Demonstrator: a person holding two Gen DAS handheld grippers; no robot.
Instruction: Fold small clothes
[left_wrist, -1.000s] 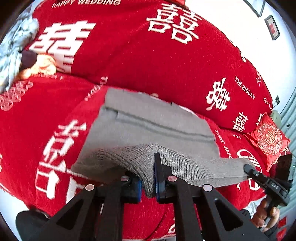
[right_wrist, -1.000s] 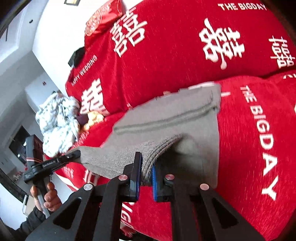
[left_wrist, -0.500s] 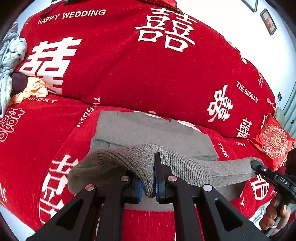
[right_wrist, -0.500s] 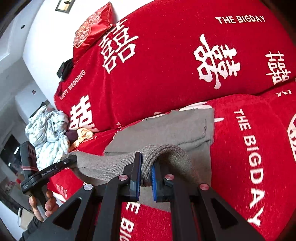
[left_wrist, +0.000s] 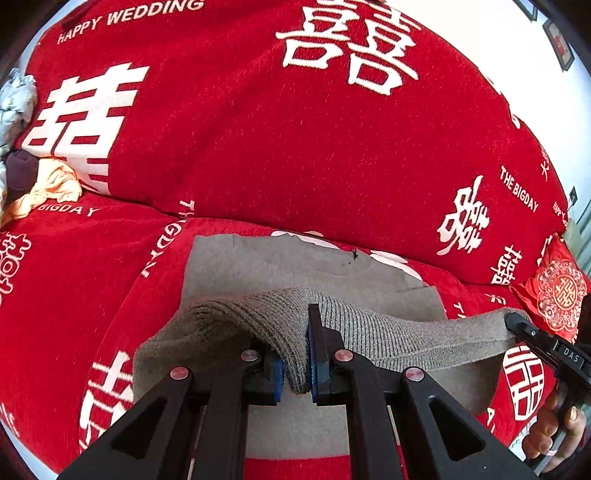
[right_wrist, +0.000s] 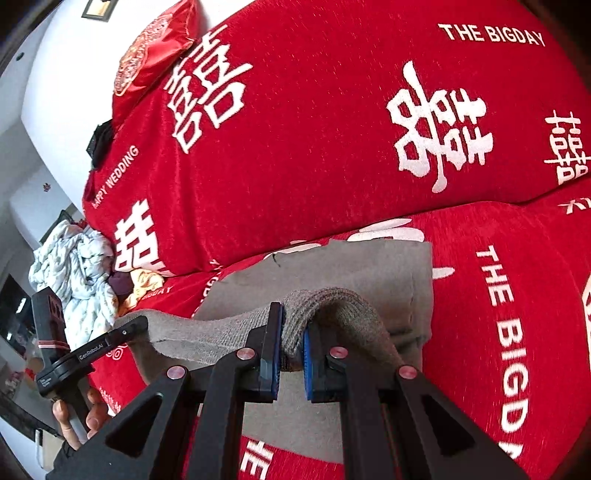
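1 grey knit garment (left_wrist: 369, 332) is getting pinched by 2 grippers, left gripper (left_wrist: 295, 363) and right gripper (right_wrist: 291, 354), both clamped on its ribbed edge, angling down over the red sofa cover (left_wrist: 258, 147).

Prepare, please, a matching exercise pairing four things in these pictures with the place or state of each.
Things:
1. grey knit garment
2. left claw
3. round-patterned red cushion
4. pale crumpled clothes pile

Places or states:
a. heaped at the sofa's far end
b. perched on top of the sofa back
c. ribbed edge lifted, the rest flat on the seat
d. shut on ribbed fabric

Pairs: 1-c, 2-d, 3-b, 4-a
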